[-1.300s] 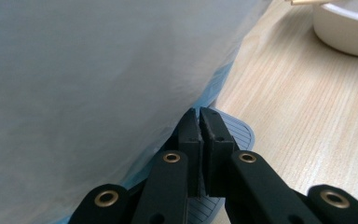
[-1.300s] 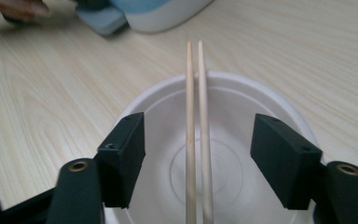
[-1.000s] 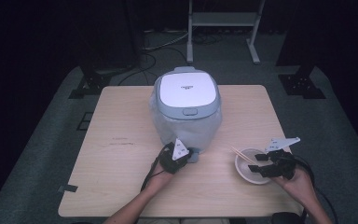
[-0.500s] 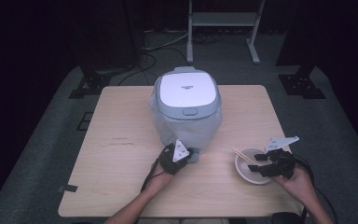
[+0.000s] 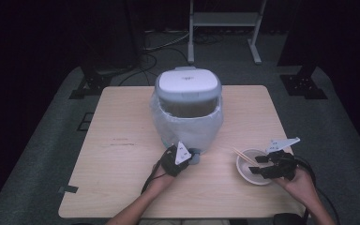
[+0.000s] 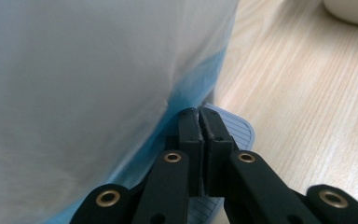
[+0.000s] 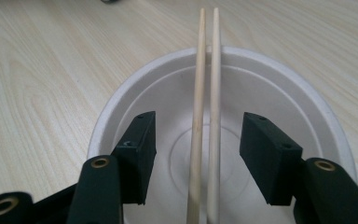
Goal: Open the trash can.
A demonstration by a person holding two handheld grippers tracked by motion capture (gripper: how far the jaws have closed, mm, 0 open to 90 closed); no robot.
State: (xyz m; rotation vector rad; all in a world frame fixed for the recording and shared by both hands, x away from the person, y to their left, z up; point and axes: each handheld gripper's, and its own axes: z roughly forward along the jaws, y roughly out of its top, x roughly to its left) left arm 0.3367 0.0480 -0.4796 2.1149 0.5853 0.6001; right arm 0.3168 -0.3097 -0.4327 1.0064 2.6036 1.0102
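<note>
The pair of chopsticks lies across the white bowl, long axis running straight away from the right gripper toward 12 o'clock in the right gripper view, tips resting over the far rim and just past it. In the high view the chopsticks point from the bowl toward about 10 o'clock, up and left across the worktop. Their near ends are cut off by the bottom edge of the right gripper view, so how far back they reach cannot be told. The right gripper stands open, its jaws on either side of the two sticks with clear gaps, pads not touching them; the sticks lie midway between the jaws, over the bowl's hollow. The left gripper is closed with nothing between its jaws, its tips low against a ribbed pale blue tab at the foot of the rice cooker, which is wrapped in a pale translucent cover. In the left gripper view the cover blocks most of the cooker, and whether the tips press on the tab or only sit above it cannot be made out. In the high view the left gripper sits at 6 o'clock of the cooker, and the bowl lies at about 4 o'clock of it, near the worktop's front right corner. The cooker's lid stands tilted up at the front, a dark gap showing beneath it.
</note>
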